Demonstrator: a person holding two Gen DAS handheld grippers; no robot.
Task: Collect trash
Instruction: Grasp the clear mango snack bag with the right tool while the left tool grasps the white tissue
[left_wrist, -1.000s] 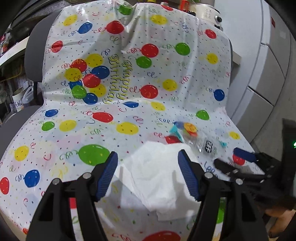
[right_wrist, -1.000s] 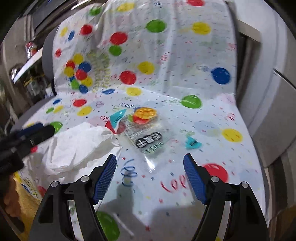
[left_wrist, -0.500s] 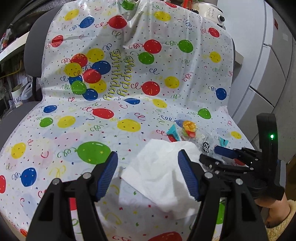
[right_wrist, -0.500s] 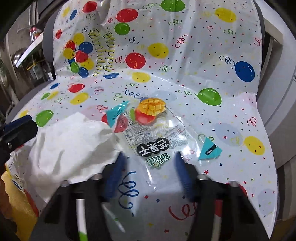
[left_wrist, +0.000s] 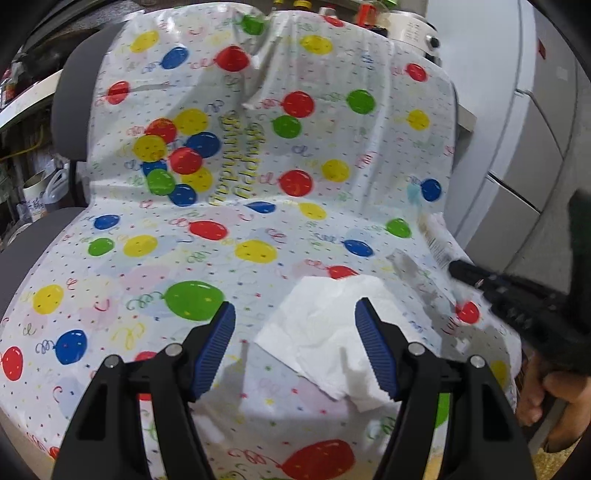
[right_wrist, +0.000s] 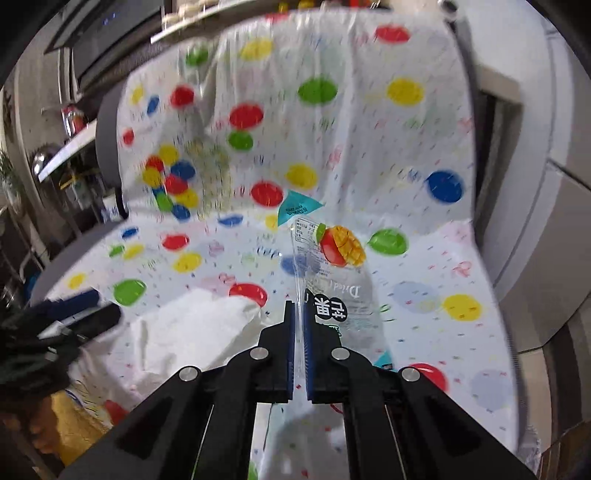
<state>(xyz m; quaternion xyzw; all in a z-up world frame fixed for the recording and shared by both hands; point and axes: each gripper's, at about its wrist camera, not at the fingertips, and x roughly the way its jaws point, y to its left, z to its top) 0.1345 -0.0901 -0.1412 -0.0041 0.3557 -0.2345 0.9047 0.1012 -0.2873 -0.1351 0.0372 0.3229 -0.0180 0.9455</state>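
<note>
Two pieces of trash are in hand: the right gripper, its jaws just closed, pinches the clear dried-mango wrapper above the seat, so next the spread left gripper must close on the white tissue near it.

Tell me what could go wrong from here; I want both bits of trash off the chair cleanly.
The right gripper pinches only the bottom edge of the clear mango wrapper, so the slick film might slip out. The white tissue lies loose between the left gripper's open fingers; closing could snag the balloon cover too.
</note>
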